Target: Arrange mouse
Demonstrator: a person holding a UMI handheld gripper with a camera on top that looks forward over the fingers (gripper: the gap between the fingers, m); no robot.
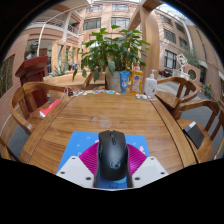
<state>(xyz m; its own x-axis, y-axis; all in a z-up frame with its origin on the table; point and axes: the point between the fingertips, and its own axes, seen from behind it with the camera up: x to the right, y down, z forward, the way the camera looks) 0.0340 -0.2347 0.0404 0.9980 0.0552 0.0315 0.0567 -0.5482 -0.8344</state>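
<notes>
A black mouse sits between my gripper's two fingers, its nose pointing away from me. The magenta pads press against both of its sides, so the gripper is shut on it. The mouse is over a blue mouse pad that lies at the near edge of a round wooden table. I cannot tell whether the mouse rests on the pad or hangs just above it.
At the table's far side stand a potted green plant, a yellow bottle and a white bottle. Wooden chairs stand at the left and right. A small red and white item lies at the table's left.
</notes>
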